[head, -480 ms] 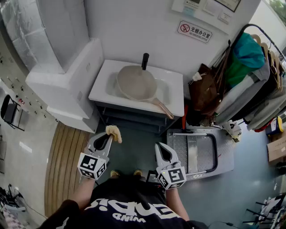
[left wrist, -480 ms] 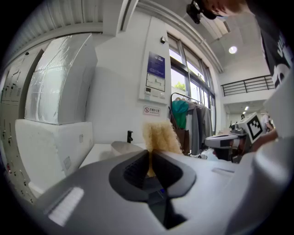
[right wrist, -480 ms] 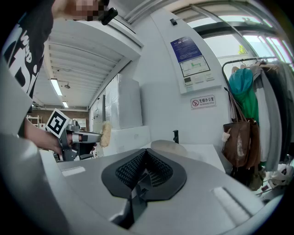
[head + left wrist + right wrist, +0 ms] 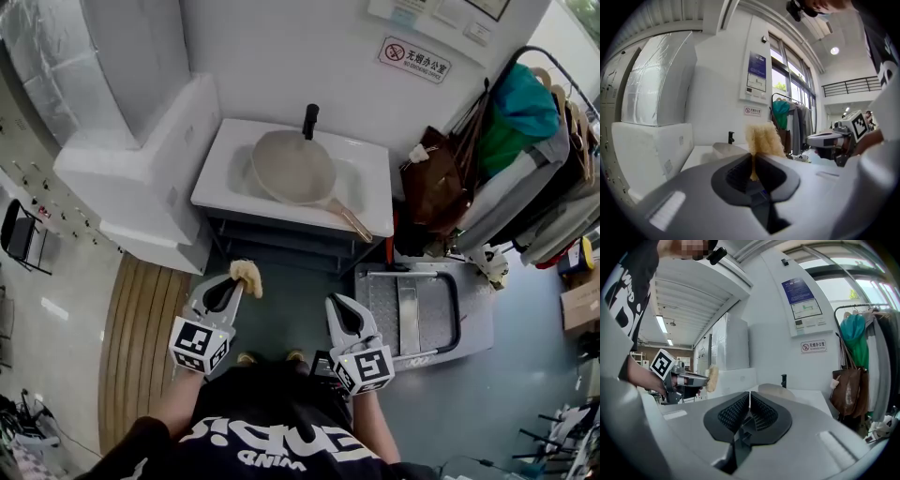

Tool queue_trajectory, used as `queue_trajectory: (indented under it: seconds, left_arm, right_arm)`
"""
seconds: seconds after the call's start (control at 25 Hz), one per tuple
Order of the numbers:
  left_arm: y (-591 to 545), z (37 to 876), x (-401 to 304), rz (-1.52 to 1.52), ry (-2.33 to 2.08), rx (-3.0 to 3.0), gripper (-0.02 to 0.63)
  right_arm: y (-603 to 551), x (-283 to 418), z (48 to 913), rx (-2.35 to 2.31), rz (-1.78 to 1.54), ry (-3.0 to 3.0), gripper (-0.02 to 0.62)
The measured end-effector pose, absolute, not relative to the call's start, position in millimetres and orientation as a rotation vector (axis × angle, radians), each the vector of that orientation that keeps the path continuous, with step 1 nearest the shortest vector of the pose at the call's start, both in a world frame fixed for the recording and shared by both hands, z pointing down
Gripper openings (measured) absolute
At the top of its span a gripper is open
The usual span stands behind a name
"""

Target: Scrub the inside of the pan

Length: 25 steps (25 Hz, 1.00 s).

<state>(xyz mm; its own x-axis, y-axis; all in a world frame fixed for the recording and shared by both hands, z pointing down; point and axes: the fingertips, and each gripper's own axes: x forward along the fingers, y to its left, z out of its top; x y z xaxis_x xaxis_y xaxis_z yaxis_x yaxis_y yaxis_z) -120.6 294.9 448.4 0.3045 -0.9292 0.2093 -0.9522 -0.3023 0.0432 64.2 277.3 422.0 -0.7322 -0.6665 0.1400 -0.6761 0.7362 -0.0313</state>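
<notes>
Yellow sponge (image 4: 247,276) was clamped in the left gripper (image 4: 236,285); the right gripper (image 4: 336,306) was held shut and empty. No scrubbing had been begun: the pan (image 4: 292,169) was set in the sink (image 4: 373,192), well apart from both, so the whole task was left.

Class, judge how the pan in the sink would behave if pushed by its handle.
The pan would probably rock or swivel, since its rounded bowl rests in the sink. Its long handle appears to jut past the front edge, so a nudge there likely levers it. It looks rigid, not floppy.
</notes>
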Motion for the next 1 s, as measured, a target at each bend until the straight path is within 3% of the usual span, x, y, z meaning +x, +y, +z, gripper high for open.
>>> queue_trajectory:
  seconds: [0.56,1.0]
  left_arm:
    - [286,463,-159,0.205,-1.685,2.465,0.021]
    - [215,460,-171,0.172,-1.71,2.455,0.021]
  right_arm:
    - [273,52,420,1.231,0.115,-2.785,0.011]
    - [197,34,425,1.204,0.111,-2.817,0.011]
